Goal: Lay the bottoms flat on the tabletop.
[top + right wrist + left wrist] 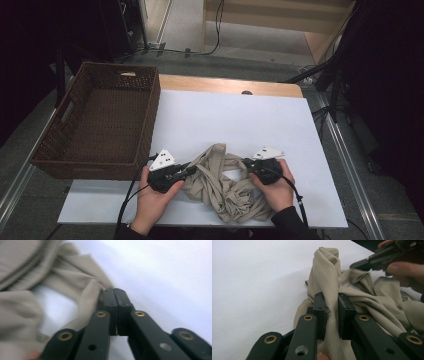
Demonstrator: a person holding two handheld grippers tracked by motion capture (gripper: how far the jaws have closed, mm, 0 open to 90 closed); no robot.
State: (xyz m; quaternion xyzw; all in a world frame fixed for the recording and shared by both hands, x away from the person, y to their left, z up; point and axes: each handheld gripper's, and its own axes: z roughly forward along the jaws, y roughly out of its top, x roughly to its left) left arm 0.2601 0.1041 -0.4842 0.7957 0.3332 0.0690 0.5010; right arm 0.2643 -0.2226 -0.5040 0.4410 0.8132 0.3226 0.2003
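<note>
Near the table's (300, 130) front edge, both hands angle inward, left gripper (331, 312) pinching the crumpled beige cloth (225, 185), right gripper (115, 300) pressed together beside it, basket (55, 145) alongside.

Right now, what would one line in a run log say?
left gripper: jaws shut on beige cloth | right gripper: jaws shut, empty, beside cloth | wicker basket: empty, at table's left

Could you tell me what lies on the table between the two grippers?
In the high view, the crumpled beige cloth lies between the left gripper and the right gripper. The left gripper view shows a fold of it clamped in the left gripper.
</note>
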